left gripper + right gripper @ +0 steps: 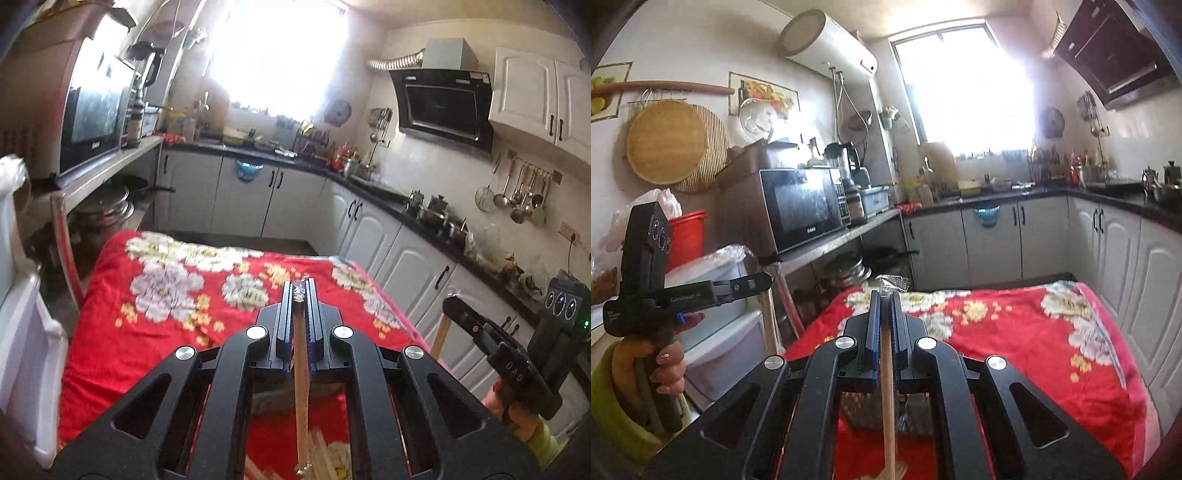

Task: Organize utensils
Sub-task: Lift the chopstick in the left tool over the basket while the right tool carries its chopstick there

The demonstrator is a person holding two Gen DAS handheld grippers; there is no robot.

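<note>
My left gripper [299,291] and right gripper [885,297] each clamp wrapped chopsticks [300,365] at lower centre, above red cloth [155,325].

It was a home kitchen, with white cabinets [373,229] under a dark counter [1115,197], a range hood [443,103], ladles hung on a wall rail [524,195], a microwave [803,208] and a water heater [827,44].
</note>
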